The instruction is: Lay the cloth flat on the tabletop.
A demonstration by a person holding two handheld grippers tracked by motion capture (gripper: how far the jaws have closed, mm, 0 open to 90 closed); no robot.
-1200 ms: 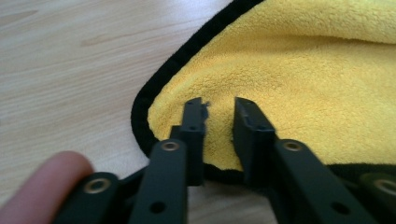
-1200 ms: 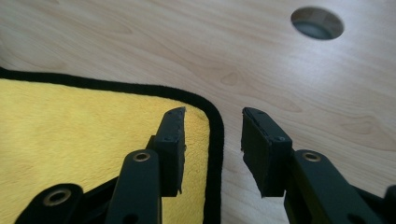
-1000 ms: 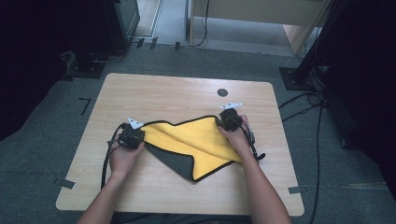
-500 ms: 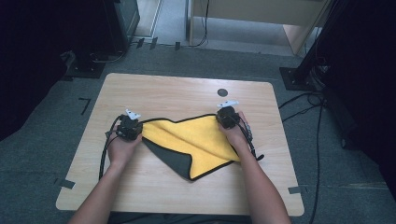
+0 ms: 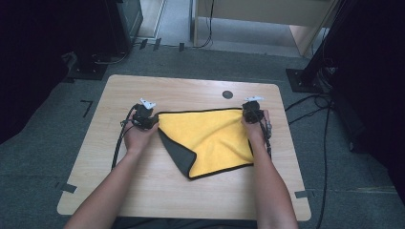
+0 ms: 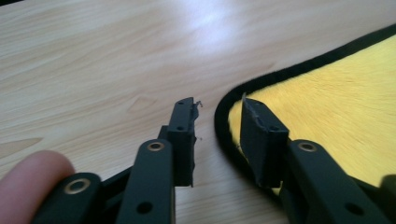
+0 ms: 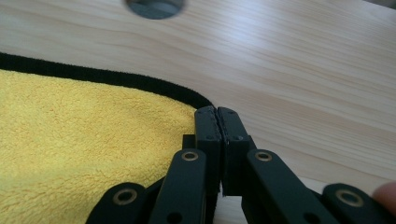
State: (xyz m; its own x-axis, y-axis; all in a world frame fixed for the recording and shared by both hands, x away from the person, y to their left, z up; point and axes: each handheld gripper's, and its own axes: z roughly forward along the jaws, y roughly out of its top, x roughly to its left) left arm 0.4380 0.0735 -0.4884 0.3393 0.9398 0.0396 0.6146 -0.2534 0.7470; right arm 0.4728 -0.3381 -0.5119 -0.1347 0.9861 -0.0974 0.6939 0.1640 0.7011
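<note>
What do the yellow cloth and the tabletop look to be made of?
The yellow cloth with black edging looks like microfibre or terry: a short fuzzy pile shows in the right gripper view, and its turned-over corner is dark grey. The light wooden table looks like wood-grain laminate or veneer, smooth with a soft sheen; which one is unclear.

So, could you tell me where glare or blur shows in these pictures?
Left gripper view: pale glare on the table, fingertip blurred. Right gripper view: the table's round hole soft, yellow cloth pile crisp. High view: evenly lit, dark surroundings.
</note>
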